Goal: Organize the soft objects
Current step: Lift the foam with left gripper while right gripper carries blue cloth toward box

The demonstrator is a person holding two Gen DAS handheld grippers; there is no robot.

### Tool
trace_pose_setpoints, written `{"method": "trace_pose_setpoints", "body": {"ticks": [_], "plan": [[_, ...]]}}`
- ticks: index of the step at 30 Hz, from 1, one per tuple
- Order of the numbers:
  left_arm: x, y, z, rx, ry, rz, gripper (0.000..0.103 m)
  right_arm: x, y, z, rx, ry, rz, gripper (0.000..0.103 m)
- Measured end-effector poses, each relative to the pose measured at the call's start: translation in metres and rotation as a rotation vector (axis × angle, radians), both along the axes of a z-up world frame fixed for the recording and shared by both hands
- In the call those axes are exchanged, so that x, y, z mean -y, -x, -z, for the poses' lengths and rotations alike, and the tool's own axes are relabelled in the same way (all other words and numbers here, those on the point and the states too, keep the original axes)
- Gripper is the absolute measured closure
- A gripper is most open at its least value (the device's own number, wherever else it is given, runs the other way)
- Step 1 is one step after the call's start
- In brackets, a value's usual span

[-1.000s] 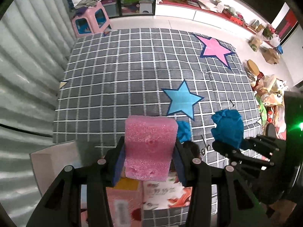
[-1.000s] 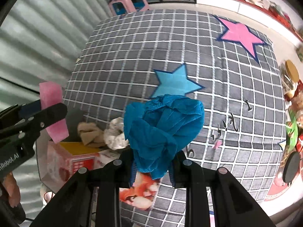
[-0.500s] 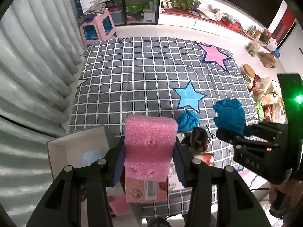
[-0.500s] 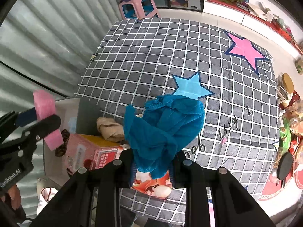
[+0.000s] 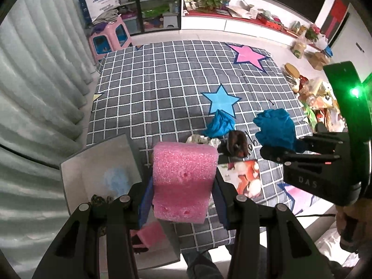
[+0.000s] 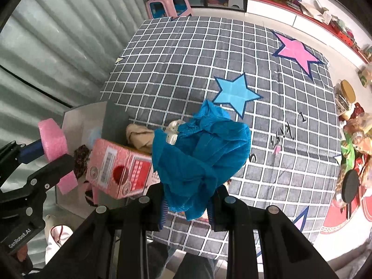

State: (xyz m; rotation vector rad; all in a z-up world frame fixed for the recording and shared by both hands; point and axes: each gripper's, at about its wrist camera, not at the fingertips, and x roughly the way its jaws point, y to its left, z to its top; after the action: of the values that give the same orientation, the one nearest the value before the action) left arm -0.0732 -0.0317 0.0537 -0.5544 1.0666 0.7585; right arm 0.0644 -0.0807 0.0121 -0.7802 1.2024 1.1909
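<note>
Sponge [image 5: 183, 181], pink, clamped in left gripper [image 5: 182, 200] fingers, blue cloth [image 6: 200, 162] pinched in right gripper [image 6: 188, 209], both held clear above grey box [image 5: 97, 162] at lower left, presumably for dropping in.

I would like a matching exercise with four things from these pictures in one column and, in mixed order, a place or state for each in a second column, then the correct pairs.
Things:
1. pink foam block
2. bunched blue cloth
3. pink carton
4. pink stool

Places or states:
A. lying on the checked blanket beside the grey box
B. clamped in the right gripper
C. standing on the floor beyond the blanket
D. clamped in the left gripper

Pairs: 1-D, 2-B, 3-A, 4-C
</note>
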Motion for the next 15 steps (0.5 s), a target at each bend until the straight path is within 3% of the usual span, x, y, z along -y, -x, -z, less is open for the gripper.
{"method": "trace_pose_setpoints", "body": {"ticks": [9, 15], "plan": [[0.022, 0.017, 0.002, 0.009, 0.012, 0.024, 0.053, 0.020, 0.021, 0.003, 0.002, 0.031, -0.010, 0.075], [0.025, 0.037, 0.003, 0.032, 0.012, -0.017, 0.053, 0.024, 0.038, 0.001, 0.025, 0.037, -0.036, 0.075]]}}
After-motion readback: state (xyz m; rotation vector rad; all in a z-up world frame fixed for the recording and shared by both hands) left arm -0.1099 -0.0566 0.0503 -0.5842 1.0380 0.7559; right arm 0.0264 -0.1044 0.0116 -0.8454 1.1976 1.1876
